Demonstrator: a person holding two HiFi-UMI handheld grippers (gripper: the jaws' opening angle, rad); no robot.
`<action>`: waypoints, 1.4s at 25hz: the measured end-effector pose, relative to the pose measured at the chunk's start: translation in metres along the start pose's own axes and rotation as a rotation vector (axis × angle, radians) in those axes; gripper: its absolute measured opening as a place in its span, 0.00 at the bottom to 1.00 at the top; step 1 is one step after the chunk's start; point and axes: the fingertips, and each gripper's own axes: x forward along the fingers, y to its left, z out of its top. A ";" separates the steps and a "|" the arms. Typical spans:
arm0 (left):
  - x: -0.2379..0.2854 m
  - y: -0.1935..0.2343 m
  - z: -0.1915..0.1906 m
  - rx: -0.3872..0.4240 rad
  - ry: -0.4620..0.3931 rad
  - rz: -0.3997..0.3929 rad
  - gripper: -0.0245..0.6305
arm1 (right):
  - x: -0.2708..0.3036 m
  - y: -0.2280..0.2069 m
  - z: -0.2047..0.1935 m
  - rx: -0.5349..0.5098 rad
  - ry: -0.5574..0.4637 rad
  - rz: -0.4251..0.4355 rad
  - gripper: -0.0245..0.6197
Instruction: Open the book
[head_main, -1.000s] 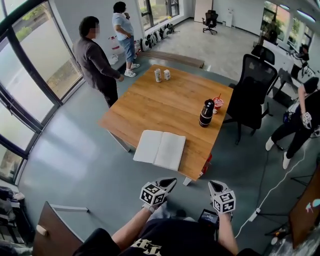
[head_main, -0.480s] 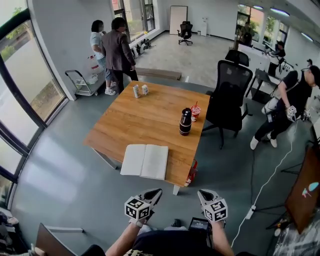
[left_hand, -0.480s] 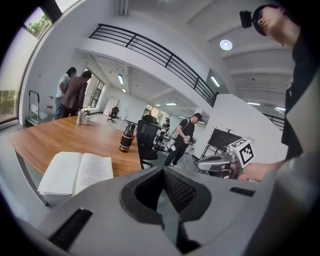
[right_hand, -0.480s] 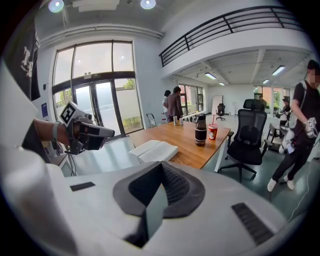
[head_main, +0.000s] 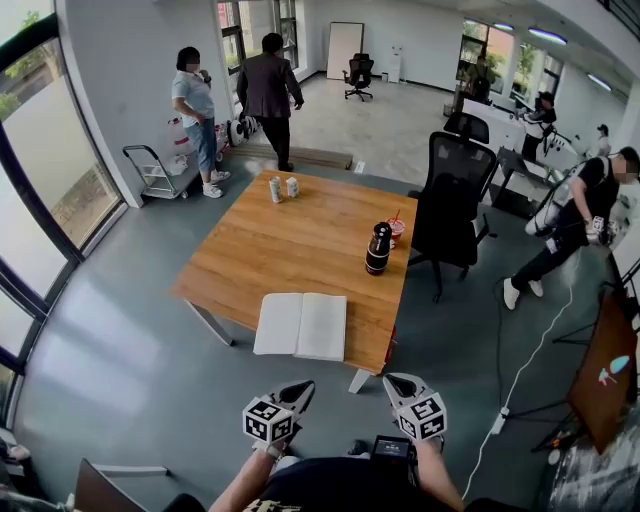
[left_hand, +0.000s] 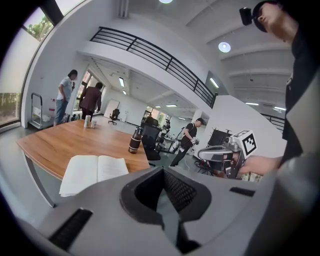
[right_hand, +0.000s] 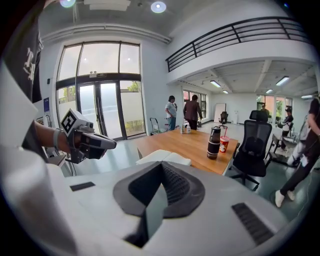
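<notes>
A white book (head_main: 300, 325) lies open, pages up, at the near edge of the wooden table (head_main: 290, 240). It also shows in the left gripper view as the book (left_hand: 95, 170) and in the right gripper view as the book (right_hand: 165, 157). Both grippers hang low in front of my body, well short of the table and apart from the book. My left gripper (head_main: 303, 386) has its jaws together with nothing between them, as its own view of the left gripper (left_hand: 167, 210) confirms. The right gripper (head_main: 392, 379) is likewise shut and empty, seen close as the right gripper (right_hand: 155, 205).
A dark bottle (head_main: 378, 248) and a red cup (head_main: 398, 228) stand at the table's right side, two cans (head_main: 282, 187) at its far edge. A black office chair (head_main: 445, 210) sits to the right. Two people (head_main: 195, 100) stand beyond the table, another person (head_main: 590, 210) at the right.
The head view has swung, so the table sits more centred. The person in the dark jacket has walked away from the table. Both grippers stay low and shut.
</notes>
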 end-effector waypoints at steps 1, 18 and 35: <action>-0.006 0.003 0.001 -0.001 -0.004 -0.001 0.04 | 0.003 0.010 0.004 -0.009 -0.001 0.007 0.02; -0.054 0.023 0.017 0.008 -0.043 -0.004 0.04 | 0.025 0.075 0.032 -0.083 -0.028 0.023 0.02; -0.050 0.011 0.012 -0.003 -0.044 -0.026 0.04 | 0.020 0.080 0.027 -0.076 -0.021 0.024 0.02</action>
